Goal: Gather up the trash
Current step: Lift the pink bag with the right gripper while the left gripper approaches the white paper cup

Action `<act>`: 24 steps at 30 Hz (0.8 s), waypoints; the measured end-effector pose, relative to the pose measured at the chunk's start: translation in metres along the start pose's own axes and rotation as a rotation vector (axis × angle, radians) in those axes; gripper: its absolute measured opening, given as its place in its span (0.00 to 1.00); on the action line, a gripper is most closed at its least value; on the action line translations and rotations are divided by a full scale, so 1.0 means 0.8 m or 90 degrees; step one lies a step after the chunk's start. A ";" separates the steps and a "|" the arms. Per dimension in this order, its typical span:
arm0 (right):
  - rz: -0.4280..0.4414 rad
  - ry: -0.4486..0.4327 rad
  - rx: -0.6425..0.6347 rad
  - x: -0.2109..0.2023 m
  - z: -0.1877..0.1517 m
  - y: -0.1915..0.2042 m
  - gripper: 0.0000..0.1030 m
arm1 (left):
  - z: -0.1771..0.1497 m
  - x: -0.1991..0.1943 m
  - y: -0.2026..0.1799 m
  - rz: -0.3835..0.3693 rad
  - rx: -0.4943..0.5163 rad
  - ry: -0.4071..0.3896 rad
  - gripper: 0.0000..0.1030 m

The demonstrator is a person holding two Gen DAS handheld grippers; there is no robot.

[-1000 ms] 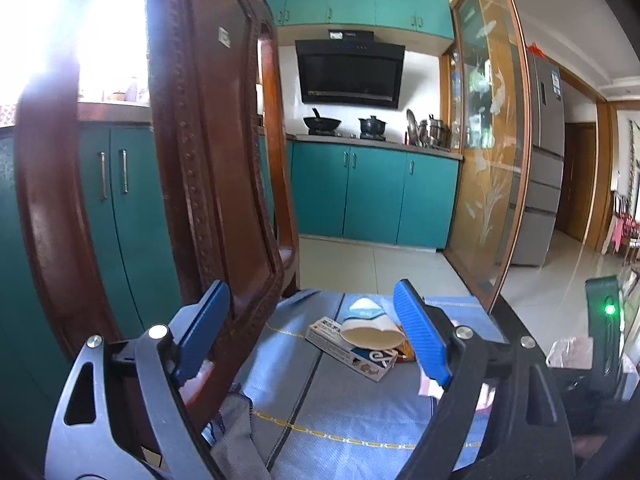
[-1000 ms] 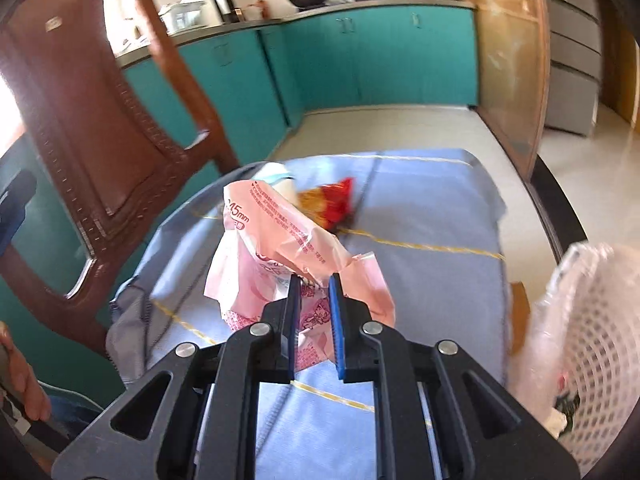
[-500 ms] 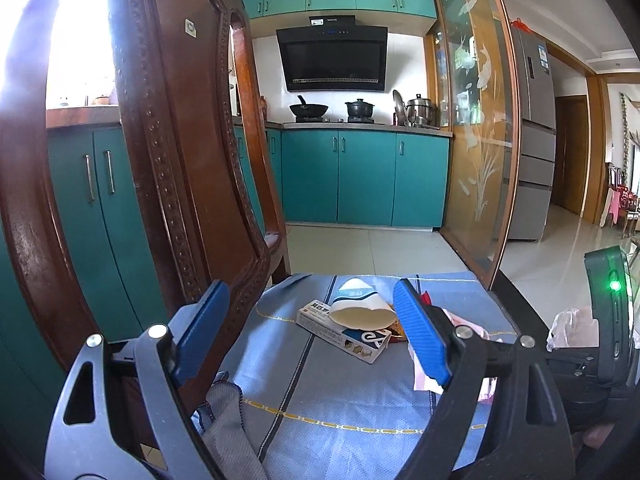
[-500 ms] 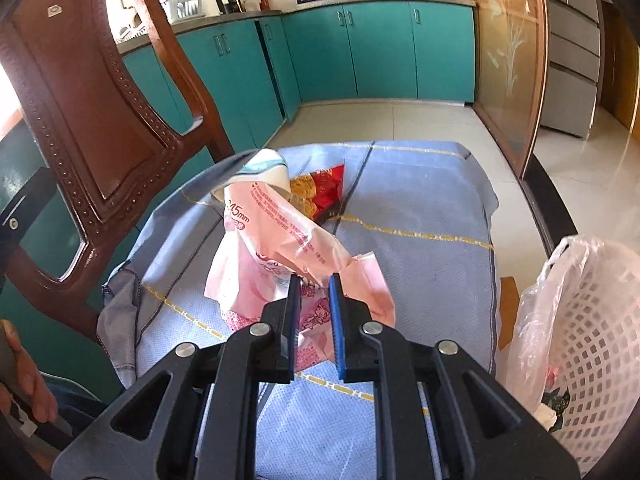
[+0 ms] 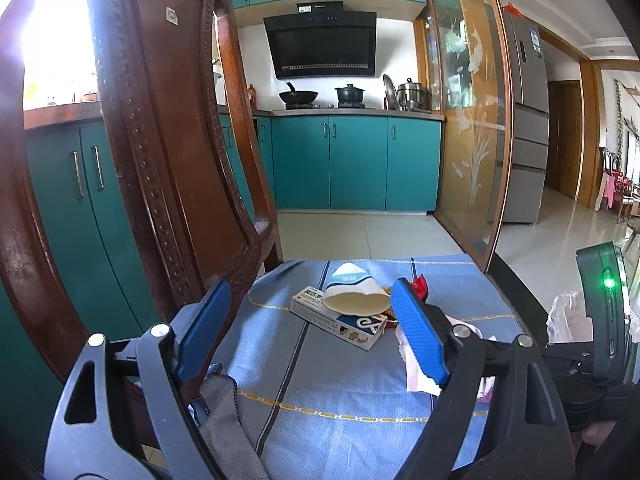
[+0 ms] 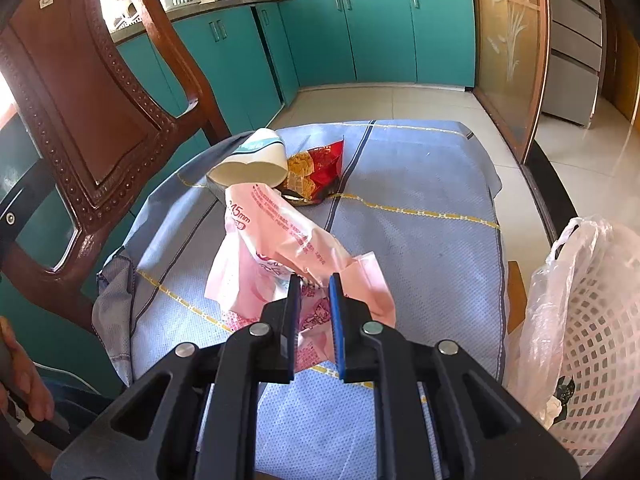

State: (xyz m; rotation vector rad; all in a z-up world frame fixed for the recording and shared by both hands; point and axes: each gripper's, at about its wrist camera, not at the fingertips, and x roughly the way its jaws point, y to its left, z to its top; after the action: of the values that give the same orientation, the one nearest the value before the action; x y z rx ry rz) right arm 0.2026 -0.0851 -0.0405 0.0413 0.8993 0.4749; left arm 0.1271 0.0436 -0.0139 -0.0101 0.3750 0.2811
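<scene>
My right gripper [image 6: 315, 292] is shut on a crumpled pink plastic wrapper [image 6: 280, 248], which it holds just above the blue tablecloth [image 6: 420, 216]. Beyond the wrapper lie a tipped white paper cup [image 6: 252, 160] and a red and yellow snack bag [image 6: 316, 168]. In the left wrist view my left gripper [image 5: 308, 320] stands open with nothing between its blue pads. Ahead of it are the paper cup [image 5: 354, 298], a small white carton [image 5: 340, 322] under it, and an edge of the pink wrapper [image 5: 412, 364] behind the right finger.
A white mesh basket [image 6: 596, 320] lined with a clear plastic bag [image 6: 552, 300] stands at the table's right edge. A dark wooden chair [image 5: 160, 152] rises close on the left. Teal kitchen cabinets [image 5: 356, 160] and tiled floor lie beyond. A person's hand [image 6: 24, 380] shows at bottom left.
The left wrist view has rolled and tilted slightly, so the chair and table have shifted in it. The right gripper still grips the pink wrapper in the same place.
</scene>
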 end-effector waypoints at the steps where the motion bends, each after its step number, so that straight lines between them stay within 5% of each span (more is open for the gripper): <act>1: 0.000 0.000 0.000 0.000 0.000 0.000 0.14 | -0.001 0.001 0.000 0.000 0.002 0.002 0.80; 16: -0.009 0.004 -0.010 0.005 -0.003 0.001 0.14 | -0.006 0.017 -0.006 -0.018 0.026 0.037 0.80; 21: -0.011 0.011 0.014 0.006 -0.004 -0.010 0.15 | 0.028 0.051 -0.012 -0.128 0.066 0.052 0.80; 24: -0.011 0.007 0.012 0.003 -0.005 -0.012 0.14 | 0.038 0.091 -0.019 -0.146 0.117 0.067 0.80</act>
State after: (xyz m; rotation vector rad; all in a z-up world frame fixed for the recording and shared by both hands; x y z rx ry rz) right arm 0.2049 -0.0930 -0.0470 0.0481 0.9145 0.4507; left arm 0.2076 0.0504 -0.0125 0.1123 0.4981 0.0193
